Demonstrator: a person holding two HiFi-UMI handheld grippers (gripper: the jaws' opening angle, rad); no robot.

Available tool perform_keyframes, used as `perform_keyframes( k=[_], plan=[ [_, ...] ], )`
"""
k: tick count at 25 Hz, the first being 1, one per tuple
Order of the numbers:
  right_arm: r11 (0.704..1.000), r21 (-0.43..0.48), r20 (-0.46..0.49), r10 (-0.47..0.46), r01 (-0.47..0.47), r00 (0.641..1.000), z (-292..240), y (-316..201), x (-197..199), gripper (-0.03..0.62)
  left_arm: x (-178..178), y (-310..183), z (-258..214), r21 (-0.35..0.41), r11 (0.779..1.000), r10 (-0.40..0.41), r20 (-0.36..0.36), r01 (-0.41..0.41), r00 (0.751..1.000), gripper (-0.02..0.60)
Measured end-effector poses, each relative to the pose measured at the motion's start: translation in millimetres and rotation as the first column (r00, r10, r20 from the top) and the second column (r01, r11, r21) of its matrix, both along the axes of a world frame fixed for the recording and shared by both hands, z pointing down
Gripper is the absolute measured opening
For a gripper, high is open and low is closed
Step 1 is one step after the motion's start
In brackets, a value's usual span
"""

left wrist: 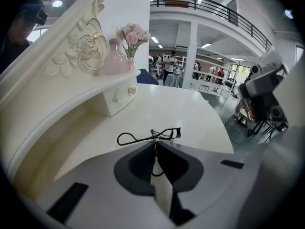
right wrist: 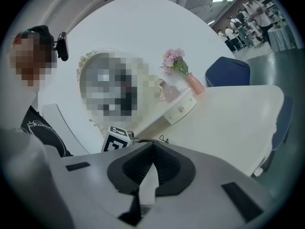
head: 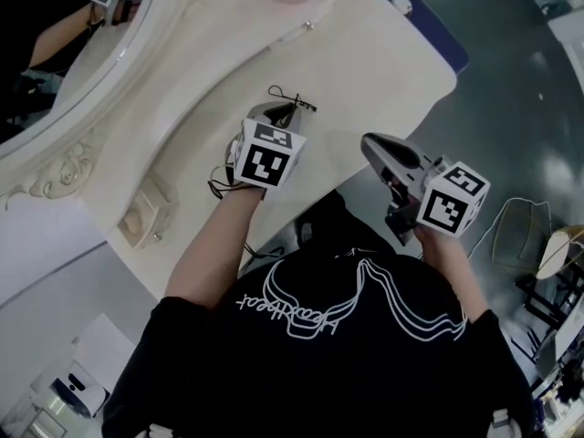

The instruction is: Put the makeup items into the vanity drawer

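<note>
Left tongs (left wrist: 155, 144) pinch the eyelash curler (left wrist: 174, 133) lying on the white counter (left wrist: 190, 109), right tongs (right wrist: 152, 146) pressed together, empty; pick-up seems in hand, next likely lifting it toward the shut drawer (left wrist: 120, 95).

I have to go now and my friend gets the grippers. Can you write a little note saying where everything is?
Left gripper: jaws shut on the eyelash curler, low at the vanity top.
Right gripper: jaws shut, empty, held back from the vanity.
Drawer: closed, under the flower shelf.
Done: curler gripped.
Left: lift the curler, open the drawer, put it inside.
</note>
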State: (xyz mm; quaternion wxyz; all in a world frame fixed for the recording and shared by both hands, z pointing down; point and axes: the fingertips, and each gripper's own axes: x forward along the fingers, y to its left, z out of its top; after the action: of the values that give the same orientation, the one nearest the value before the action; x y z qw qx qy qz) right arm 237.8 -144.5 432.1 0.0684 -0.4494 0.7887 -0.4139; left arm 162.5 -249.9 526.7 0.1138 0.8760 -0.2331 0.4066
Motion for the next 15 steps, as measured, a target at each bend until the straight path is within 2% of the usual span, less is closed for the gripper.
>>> perform_keyframes(
  k=[5,9,15],
  plan=[
    [1.000,0.014,0.000,-0.017,0.017,1.000,-5,5,-9,0.005,-9,5,-21,0.049,0.999,-0.012,-0.030,0.014,0.999,0.020],
    [0.998,0.038,0.007,-0.045,0.045,0.999,-15,9,-23,0.005,-31,16,-43,0.062,0.996,-0.066,-0.055,0.069,0.996,0.020],
    [0.992,0.077,-0.003,-0.102,0.102,0.995,-32,21,-55,0.005,-63,38,-85,0.094,0.986,-0.127,-0.131,0.140,0.983,0.018]
  ],
)
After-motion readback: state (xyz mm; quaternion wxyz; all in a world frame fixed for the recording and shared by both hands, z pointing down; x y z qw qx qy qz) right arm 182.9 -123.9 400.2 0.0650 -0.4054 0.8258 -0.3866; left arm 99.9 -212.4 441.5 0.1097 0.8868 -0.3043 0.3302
